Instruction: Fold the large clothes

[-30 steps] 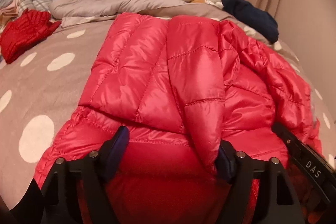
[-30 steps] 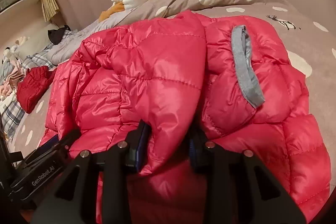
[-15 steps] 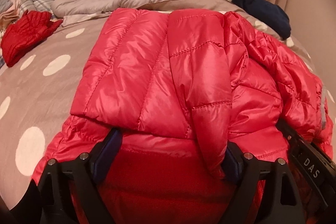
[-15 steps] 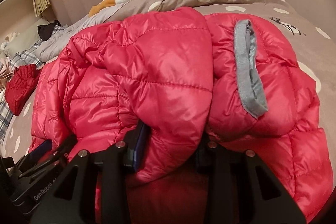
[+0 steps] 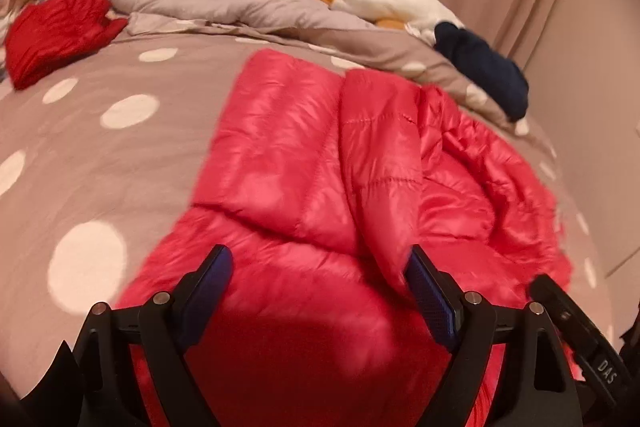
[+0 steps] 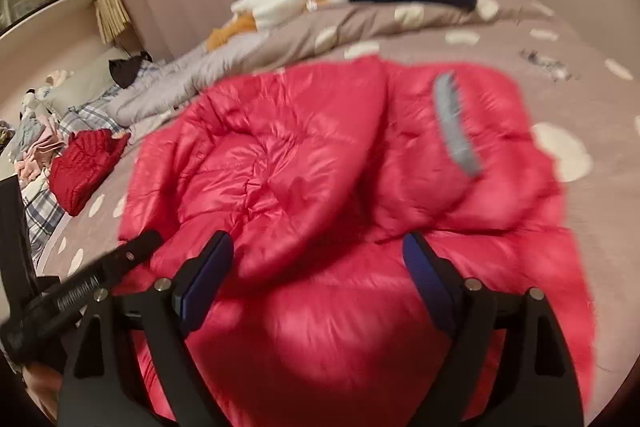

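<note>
While both views are motion-blurred, the glossy red quilted down jacket (image 5: 320, 163) is seen lying on the taupe bedspread with white polka dots (image 5: 80, 131), with a folded panel laid over its middle and a grey trim strip (image 6: 454, 125) showing on its right side. The left gripper (image 5: 318, 277) has its fingers spread apart above the jacket's near edge, gripping nothing. The right gripper (image 6: 318, 269) is likewise spread wide over the near edge, with no fabric clamped. Farther back lie a small folded red garment (image 5: 52, 31), a white fleece item (image 5: 384, 1) and a dark navy garment (image 5: 484, 75).
</note>
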